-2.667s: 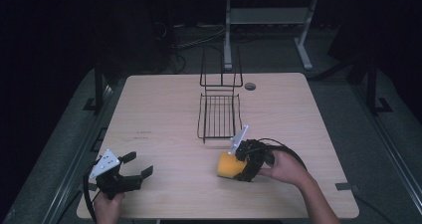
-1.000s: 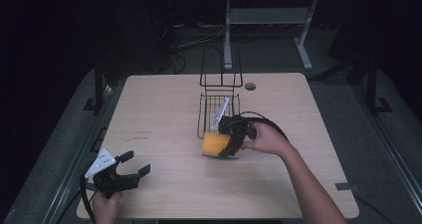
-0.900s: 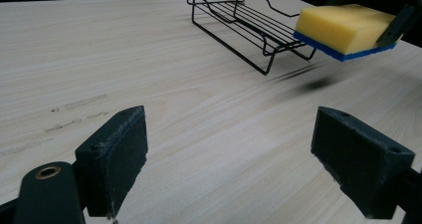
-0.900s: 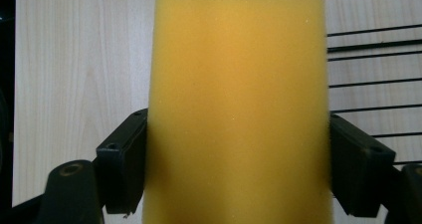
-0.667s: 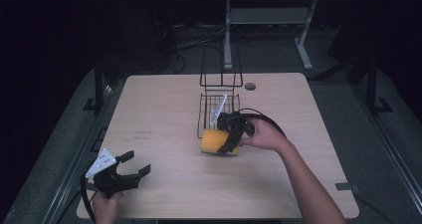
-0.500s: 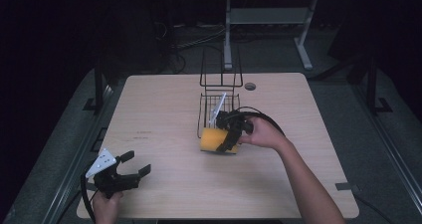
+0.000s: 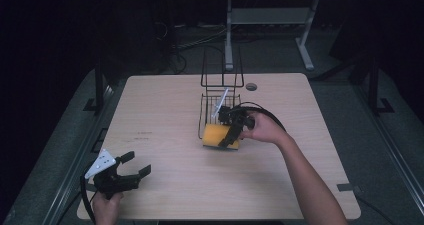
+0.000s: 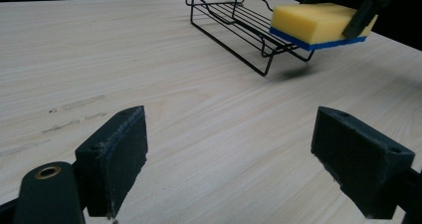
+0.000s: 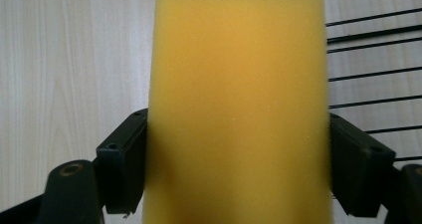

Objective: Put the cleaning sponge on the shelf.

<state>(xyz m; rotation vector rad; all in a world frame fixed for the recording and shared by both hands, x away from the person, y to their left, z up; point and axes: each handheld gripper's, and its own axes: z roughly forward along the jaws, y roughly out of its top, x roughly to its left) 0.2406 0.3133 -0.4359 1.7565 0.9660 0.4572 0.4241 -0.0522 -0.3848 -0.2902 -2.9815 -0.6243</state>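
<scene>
Two grippers: one held in each of the person's hands, well apart from each other on the table [image 7: 165, 110].
Right gripper [image 7: 227, 137]: its jaws are clamped on the long sides of a yellow sponge [image 7: 216, 135]; in the right gripper view the sponge [image 9: 239, 104] sits squarely between both pads, pressed from left and right.
Right hand [image 7: 262, 127]: wrapped around the gripper body near the middle of the table, the bare forearm coming in from the lower right edge at a slant, the wrist bent so the jaws point left and down.
Sponge: lifted off the table, casting a shadow below; it hangs over the near front edge of the wire rack [image 7: 218, 107]. In the left gripper view the sponge [image 8: 313, 25] shows a blue underside and lies level, just above the rack's front rim; whether it touches the wire cannot be told.
Wire rack: black, with a low tray part and an upright back frame, standing at the table's far middle.
Left gripper [image 7: 132, 172]: jaws spread wide with nothing between them; the left gripper view shows bare wood between the pads [image 8: 119, 154].
Left hand [image 7: 107, 207]: at the near left corner of the table, gripping the handle from below, jaws aimed right toward the rack.
</scene>
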